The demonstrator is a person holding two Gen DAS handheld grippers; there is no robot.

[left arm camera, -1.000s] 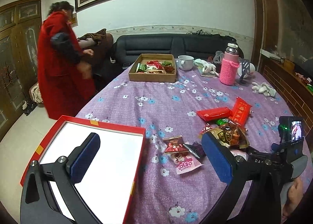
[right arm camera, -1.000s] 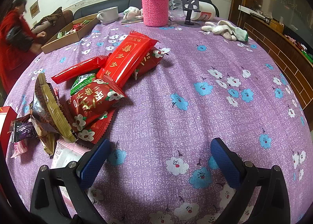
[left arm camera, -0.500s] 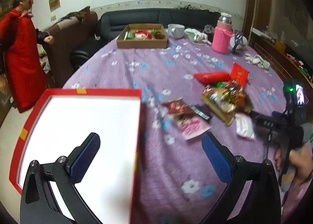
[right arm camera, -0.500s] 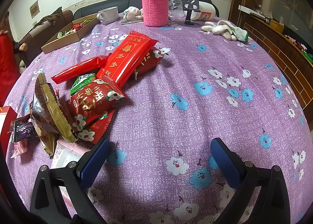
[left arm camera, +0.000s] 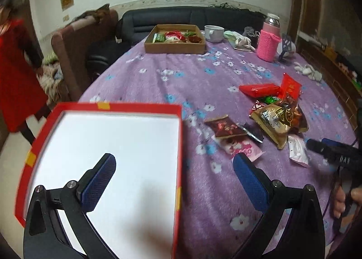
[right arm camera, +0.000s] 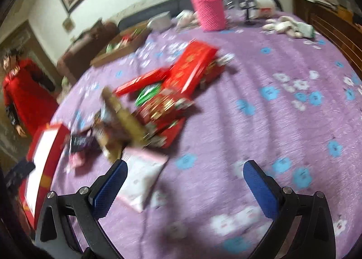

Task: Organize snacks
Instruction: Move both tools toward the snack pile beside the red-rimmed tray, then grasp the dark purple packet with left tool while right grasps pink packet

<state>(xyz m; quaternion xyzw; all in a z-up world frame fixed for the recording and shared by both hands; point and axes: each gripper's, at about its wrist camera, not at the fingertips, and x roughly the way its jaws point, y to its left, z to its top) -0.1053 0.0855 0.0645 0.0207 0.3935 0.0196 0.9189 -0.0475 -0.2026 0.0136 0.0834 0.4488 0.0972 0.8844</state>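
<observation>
A pile of snack packets lies on the purple flowered tablecloth (left arm camera: 203, 78): red packets (left arm camera: 260, 89), a gold-brown bag (left arm camera: 278, 121), a dark red packet (left arm camera: 226, 126) and pink packets (left arm camera: 239, 149). A red-rimmed box with a white inside (left arm camera: 101, 157) sits at the near left. My left gripper (left arm camera: 174, 182) is open and empty, its left finger over the box. My right gripper (right arm camera: 185, 186) is open and empty above a pale pink packet (right arm camera: 142, 177), just right of the blurred pile (right arm camera: 163, 100). It also shows in the left wrist view (left arm camera: 334, 157).
A brown cardboard tray of snacks (left arm camera: 175, 39), a white cup (left arm camera: 213, 32), a pink-sleeved flask (left arm camera: 269, 39) and white gloves (left arm camera: 307, 71) stand at the far side. A person in red (left arm camera: 15, 73) stands left of the table. A sofa lies behind.
My left gripper has risen and tilted down over the red box. My right gripper has swung up and left toward the snack pile, blurring its view. The person in red has moved left.
</observation>
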